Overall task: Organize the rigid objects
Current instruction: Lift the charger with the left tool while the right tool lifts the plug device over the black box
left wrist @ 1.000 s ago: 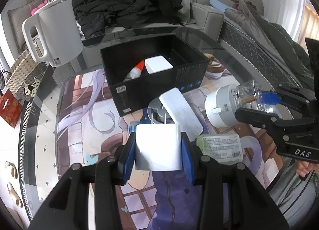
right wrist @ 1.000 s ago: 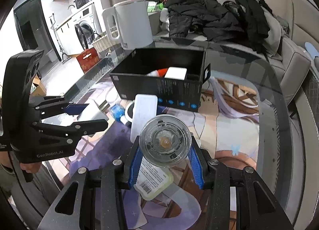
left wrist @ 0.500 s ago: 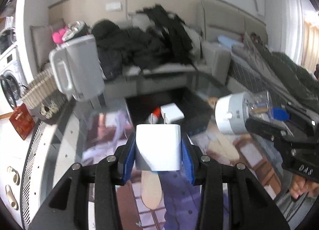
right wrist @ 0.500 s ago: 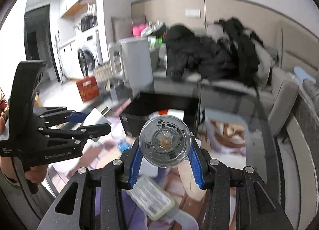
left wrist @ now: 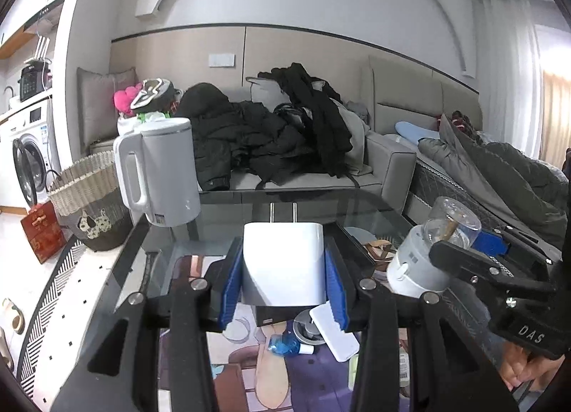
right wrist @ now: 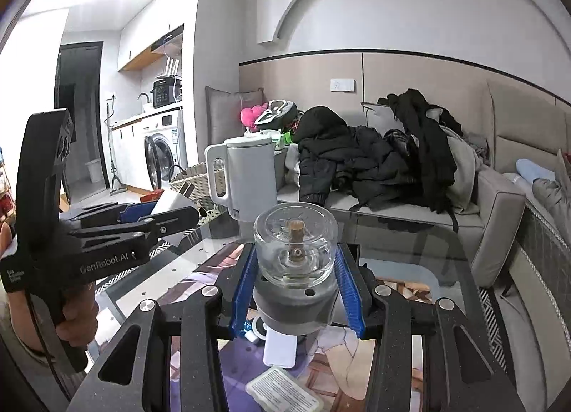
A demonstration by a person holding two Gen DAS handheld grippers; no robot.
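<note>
My left gripper (left wrist: 283,280) is shut on a white charger plug (left wrist: 283,262), prongs pointing away, held above the table. Right behind and below the plug is the black box (left wrist: 274,313), mostly hidden by it. My right gripper (right wrist: 296,283) is shut on a small grinder (right wrist: 296,258) with a clear top and grey base, also lifted off the table. In the left wrist view the grinder (left wrist: 424,258) shows at the right in the right gripper (left wrist: 460,240). The right wrist view has the left gripper (right wrist: 142,219) with the charger (right wrist: 171,203) at the left.
A white power bank (left wrist: 333,331), a blue item (left wrist: 283,344) and a labelled packet (right wrist: 282,394) lie on the printed mat on the glass table (left wrist: 157,258). A white kettle (left wrist: 160,173) stands at the far left corner. A wicker basket (left wrist: 85,191) and a sofa with dark clothes (left wrist: 271,141) lie beyond.
Both grippers have risen and tipped upward with their loads still held. The views swung from the tabletop and open box to the sofa and wall.
</note>
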